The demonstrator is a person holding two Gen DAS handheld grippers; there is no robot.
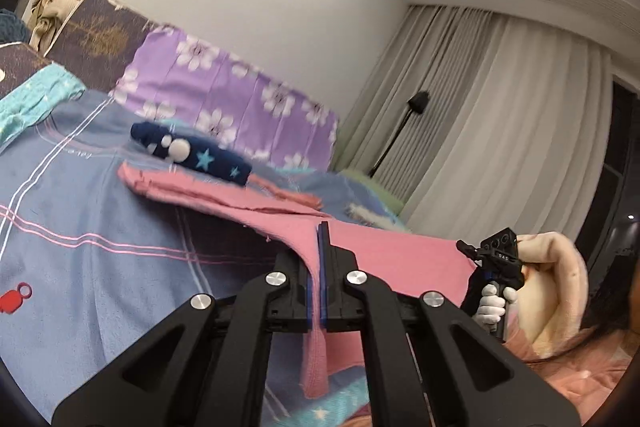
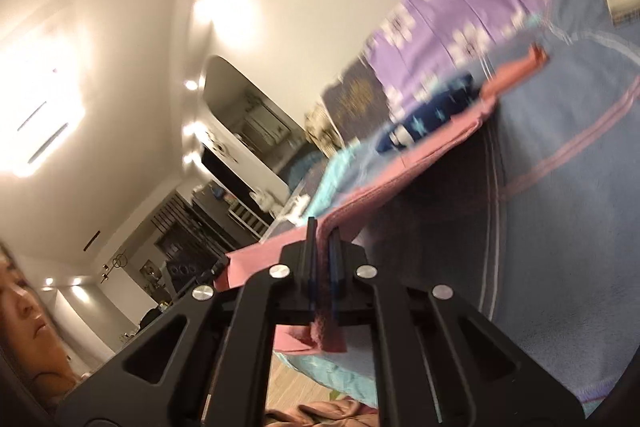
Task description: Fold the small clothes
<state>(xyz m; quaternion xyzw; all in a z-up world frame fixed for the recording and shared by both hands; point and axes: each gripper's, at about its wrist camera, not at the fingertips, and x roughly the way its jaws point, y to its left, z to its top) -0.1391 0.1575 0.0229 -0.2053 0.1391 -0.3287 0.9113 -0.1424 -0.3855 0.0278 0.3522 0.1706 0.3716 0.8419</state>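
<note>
Left gripper (image 1: 323, 231) and right gripper (image 2: 323, 227) each pinch the pink garment's (image 1: 384, 247) near edge, lifted off the blue bedsheet (image 1: 80, 195). Navy sock (image 1: 192, 151) lies centre-left beside the far edge; purple pillow (image 1: 224, 95) behind.

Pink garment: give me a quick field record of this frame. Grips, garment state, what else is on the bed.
left gripper: shut on pink garment
right gripper: shut on pink garment
garment state: near edge lifted between the grippers, far end resting on the bed
surface: blue bedspread
nearby: navy star-print item beside the garment's far end
backdrop: purple floral pillow
fold: not yet made
</note>
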